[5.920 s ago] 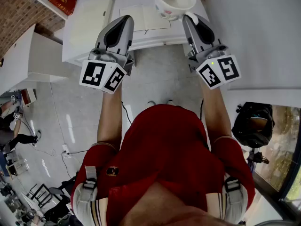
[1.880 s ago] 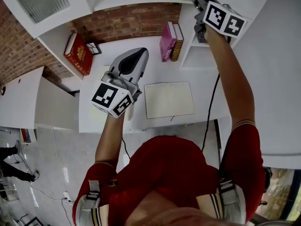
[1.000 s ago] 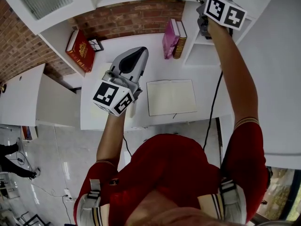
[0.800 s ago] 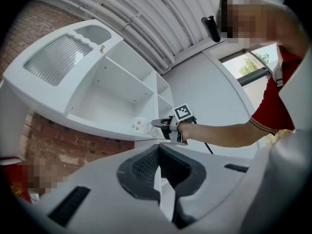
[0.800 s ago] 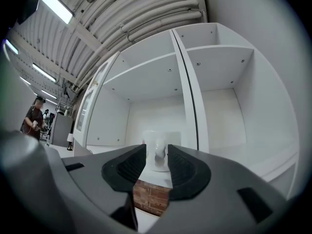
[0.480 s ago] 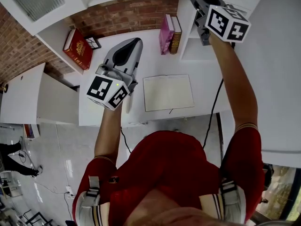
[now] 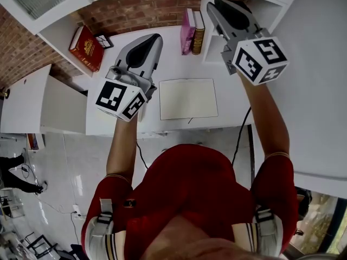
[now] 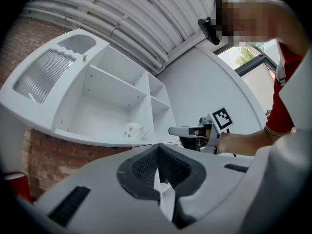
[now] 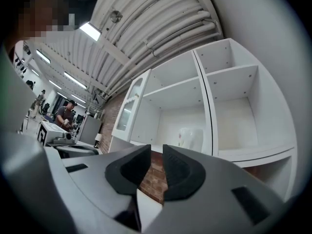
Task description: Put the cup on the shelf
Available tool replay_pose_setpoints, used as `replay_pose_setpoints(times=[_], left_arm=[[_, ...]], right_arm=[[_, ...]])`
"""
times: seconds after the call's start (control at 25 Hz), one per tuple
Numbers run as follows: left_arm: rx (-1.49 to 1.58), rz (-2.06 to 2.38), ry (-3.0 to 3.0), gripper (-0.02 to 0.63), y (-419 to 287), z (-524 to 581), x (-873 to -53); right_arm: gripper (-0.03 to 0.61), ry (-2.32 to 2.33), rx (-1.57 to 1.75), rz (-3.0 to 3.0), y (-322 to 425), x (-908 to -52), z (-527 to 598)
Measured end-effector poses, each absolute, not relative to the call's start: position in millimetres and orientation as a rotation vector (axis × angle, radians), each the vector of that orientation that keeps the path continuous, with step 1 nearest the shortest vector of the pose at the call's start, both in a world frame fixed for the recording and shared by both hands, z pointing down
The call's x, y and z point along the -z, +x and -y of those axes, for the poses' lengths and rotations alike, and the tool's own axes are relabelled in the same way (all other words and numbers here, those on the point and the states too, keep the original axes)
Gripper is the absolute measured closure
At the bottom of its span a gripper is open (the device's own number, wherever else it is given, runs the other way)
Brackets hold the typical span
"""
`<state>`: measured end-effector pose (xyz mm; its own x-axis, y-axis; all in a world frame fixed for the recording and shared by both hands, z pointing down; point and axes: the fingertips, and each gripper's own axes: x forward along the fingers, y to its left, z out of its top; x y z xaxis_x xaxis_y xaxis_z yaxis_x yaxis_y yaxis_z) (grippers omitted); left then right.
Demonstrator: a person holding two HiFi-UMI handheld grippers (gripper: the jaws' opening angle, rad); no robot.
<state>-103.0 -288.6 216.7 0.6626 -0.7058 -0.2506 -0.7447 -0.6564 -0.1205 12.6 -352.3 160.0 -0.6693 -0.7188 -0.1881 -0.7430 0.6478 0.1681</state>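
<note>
White shelving (image 9: 229,106) hangs on a brick wall (image 7: 146,7) over a white desk (image 7: 173,64), under a ribbed ceiling. The person stands at the desk with both arms raised towards it. The right arm (image 7: 265,123) reaches up and forward, with the right gripper (image 9: 157,160) level with the shelving's lower board. Its jaws are closing, a narrow gap still between the pads and nothing in it. The left arm (image 7: 122,150) is bent lower and holds the left gripper (image 8: 157,152) above the desk's left half. Its jaws are pressed together at the tips and empty.

The head view cuts the shelving off at its top edge, so the cup does not show there, and each gripper's own body blocks the lower part of its view.

The cup (image 9: 191,139) stands upright on the bottom board of the wide compartment, just left of the vertical divider and well apart from both grippers. From the left gripper view its handle points right (image 8: 134,130), but its pattern is too small to read.

An open notebook (image 7: 188,98) lies flat on the desk between the two arms. Behind it a pink book (image 7: 188,32) and a brown book (image 7: 199,32) stand upright, touching each other. A red book (image 7: 85,41) leans on a side ledge to the left. Far back in the room another person (image 9: 63,115) stands at a bench.
</note>
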Motion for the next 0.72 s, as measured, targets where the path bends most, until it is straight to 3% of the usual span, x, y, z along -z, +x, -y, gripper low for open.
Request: replay_pose_setpoints(times=[0.4, 0.72], left_arm=[[-0.231, -1.254, -2.628, 0.607, -82, 271, -236], [-0.211, -1.332, -2.626, 0.607, -77, 263, -258]], right_arm=[[0.578, -1.105, -0.284, -2.753, 20, -224, 294], [0.581, -1.0, -0.271, -2.78, 15, -259, 268]])
